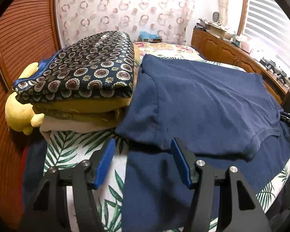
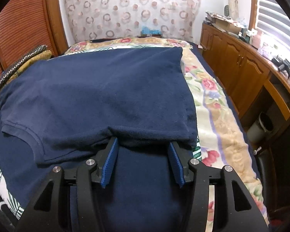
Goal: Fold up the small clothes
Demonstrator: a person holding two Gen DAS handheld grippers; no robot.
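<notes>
A navy T-shirt (image 1: 203,100) lies on the bed, its far part folded back over the near part, so a doubled edge runs across just in front of both grippers. The collar curve shows near that edge (image 2: 31,137). My left gripper (image 1: 143,141) is open at the sleeve end of the edge. One of its fingertips (image 1: 174,140) is at the fold, and no cloth is pinched between the pads. My right gripper (image 2: 143,142) is open over the shirt (image 2: 106,89), with both tips just under the overhanging folded edge and the pads apart from the cloth.
A stack of folded clothes (image 1: 77,73), patterned navy over mustard and white, sits left of the shirt beside a yellow plush toy (image 1: 19,114). A palm-leaf sheet (image 1: 67,154) covers the bed, with a floral blanket (image 2: 212,106) on the right. Beyond that stand a wooden cabinet (image 2: 241,67) and a bin (image 2: 263,127).
</notes>
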